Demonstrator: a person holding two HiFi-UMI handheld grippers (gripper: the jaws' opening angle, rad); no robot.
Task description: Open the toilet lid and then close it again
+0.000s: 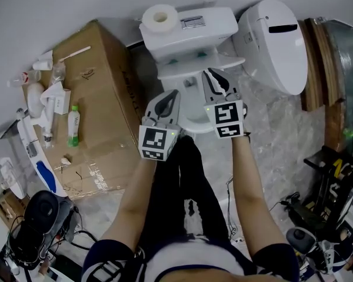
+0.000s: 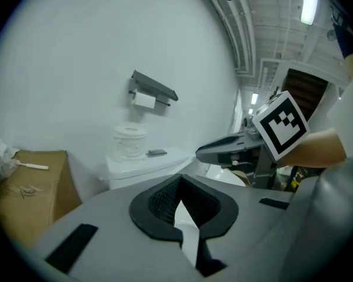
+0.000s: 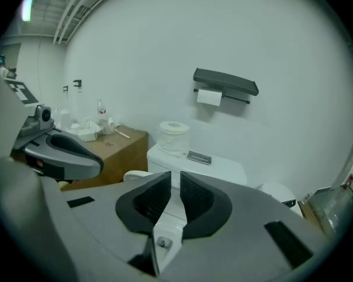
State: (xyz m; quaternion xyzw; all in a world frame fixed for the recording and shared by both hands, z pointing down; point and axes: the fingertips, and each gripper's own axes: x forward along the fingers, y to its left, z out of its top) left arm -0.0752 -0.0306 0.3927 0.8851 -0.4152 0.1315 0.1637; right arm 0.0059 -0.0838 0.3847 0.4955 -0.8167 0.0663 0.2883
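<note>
The white toilet (image 1: 191,31) stands at the top middle of the head view. Its lid (image 1: 200,64) looks raised and leans toward the tank, with the bowl rim (image 1: 191,122) below it. My left gripper (image 1: 170,94) hovers over the bowl's left side, jaws shut with nothing in them; its tips (image 2: 176,192) meet in the left gripper view. My right gripper (image 1: 216,78) hangs just in front of the lid. A narrow gap shows between its pads (image 3: 175,184), and nothing is between them. Neither gripper touches the toilet.
A toilet roll (image 1: 160,17) sits on the tank. A cardboard box (image 1: 100,98) with a bottle and tissues stands to the left, a white bin (image 1: 276,46) to the right. A roll holder (image 2: 152,93) hangs on the wall. Cables and equipment (image 1: 329,204) crowd the floor at right.
</note>
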